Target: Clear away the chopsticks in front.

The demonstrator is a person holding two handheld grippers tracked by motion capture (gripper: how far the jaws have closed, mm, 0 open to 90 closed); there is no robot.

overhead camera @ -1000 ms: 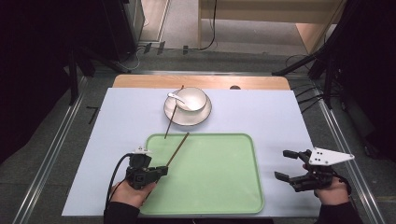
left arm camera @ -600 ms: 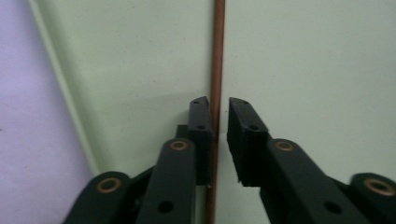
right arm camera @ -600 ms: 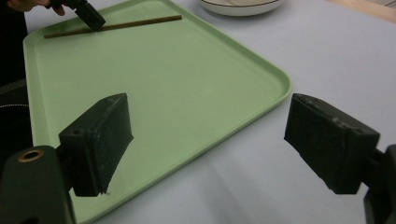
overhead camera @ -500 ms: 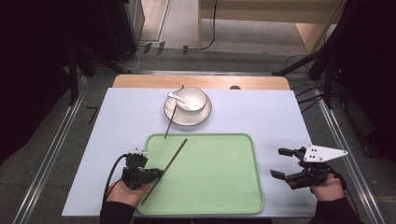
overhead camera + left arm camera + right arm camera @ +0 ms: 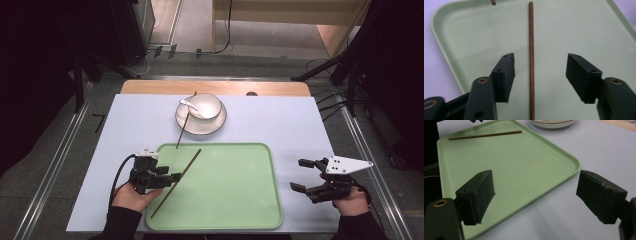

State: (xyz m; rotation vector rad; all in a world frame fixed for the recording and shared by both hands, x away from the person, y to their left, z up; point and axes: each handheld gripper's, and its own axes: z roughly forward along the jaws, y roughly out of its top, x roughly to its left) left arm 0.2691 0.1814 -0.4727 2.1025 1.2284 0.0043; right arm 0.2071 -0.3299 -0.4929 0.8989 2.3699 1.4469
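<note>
A brown chopstick (image 5: 177,181) lies slantwise on the left part of the green tray (image 5: 225,200). My left gripper (image 5: 169,176) sits at the tray's left edge. Its jaws have just been opening and now stand apart on either side of the chopstick (image 5: 531,62) without touching it. In its own view the left gripper (image 5: 540,62) hangs over the tray (image 5: 461,37). My right gripper (image 5: 299,174) rests open and empty to the right of the tray. A second chopstick (image 5: 184,125) leans from the table onto the plate (image 5: 201,125).
A white bowl (image 5: 205,106) with a white spoon (image 5: 186,103) stands on the plate behind the tray. The right gripper (image 5: 536,187) sees the tray's corner (image 5: 571,166), the chopstick (image 5: 485,135) far off and the plate's rim (image 5: 552,123). A pale blue mat (image 5: 300,125) covers the table.
The left gripper has opened and let go of the chopstick, which now lies flat on the tray. The left hand shifted slightly. The right gripper kept still.
</note>
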